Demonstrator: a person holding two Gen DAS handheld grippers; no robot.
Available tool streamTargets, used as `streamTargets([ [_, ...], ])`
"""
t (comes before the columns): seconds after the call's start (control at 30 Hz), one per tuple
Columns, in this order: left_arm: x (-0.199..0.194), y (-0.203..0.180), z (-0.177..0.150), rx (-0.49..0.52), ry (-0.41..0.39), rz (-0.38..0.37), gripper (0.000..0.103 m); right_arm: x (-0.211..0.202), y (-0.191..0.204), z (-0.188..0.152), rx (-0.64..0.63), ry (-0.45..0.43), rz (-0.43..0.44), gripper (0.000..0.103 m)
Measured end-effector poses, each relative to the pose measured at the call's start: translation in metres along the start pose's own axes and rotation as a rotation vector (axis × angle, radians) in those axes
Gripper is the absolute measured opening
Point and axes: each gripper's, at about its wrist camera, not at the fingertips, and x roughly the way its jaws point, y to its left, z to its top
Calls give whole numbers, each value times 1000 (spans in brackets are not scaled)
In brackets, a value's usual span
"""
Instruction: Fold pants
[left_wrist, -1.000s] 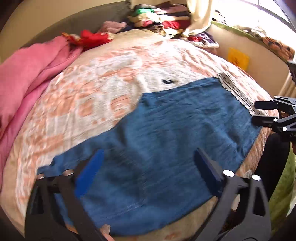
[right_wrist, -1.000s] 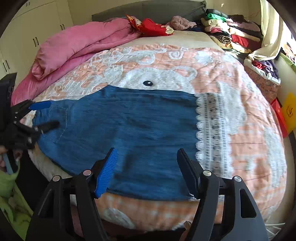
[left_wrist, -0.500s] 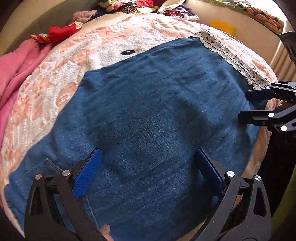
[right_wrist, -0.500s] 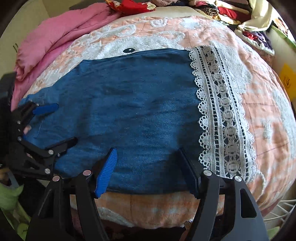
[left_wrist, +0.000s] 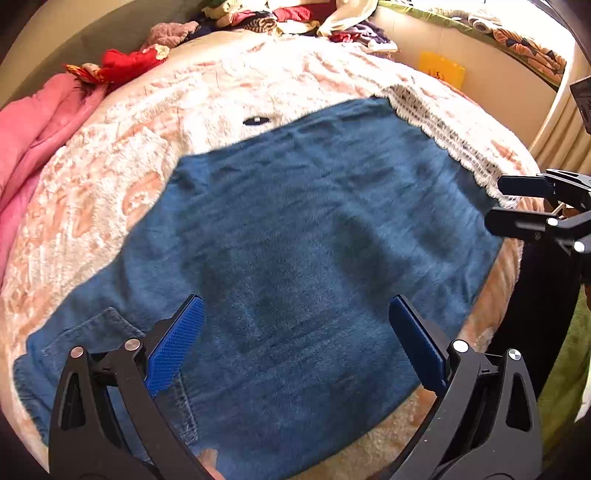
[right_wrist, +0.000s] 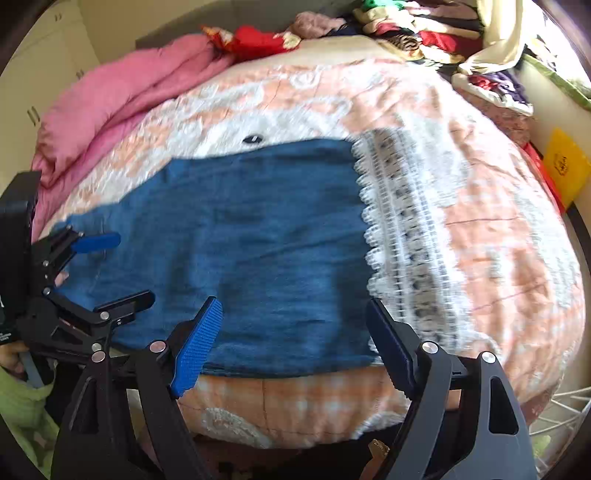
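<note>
Both grippers, left (left_wrist: 295, 347) and right (right_wrist: 291, 343), gape wide and empty above the soft, limp blue denim pants (left_wrist: 295, 258), best pinched at the lower-frame edge.

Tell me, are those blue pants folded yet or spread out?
Spread out: the pants lie flat across the bed, no visible fold, both grippers open above.

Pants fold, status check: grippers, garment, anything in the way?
Left gripper and right gripper open, empty, over near edge. Blue pants flat on bedspread, lace hem rightward. Nothing on them.
</note>
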Motion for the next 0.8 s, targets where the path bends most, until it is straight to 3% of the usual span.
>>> streamTargets([
  [0.4, -30, 2, 16, -10, -64, 12, 94, -42, -37, -5, 84, -84, -44, 79],
  [0.8, -44, -15, 26, 36, -93, 14, 94, -64, -39, -5, 96, -136, -54, 79],
])
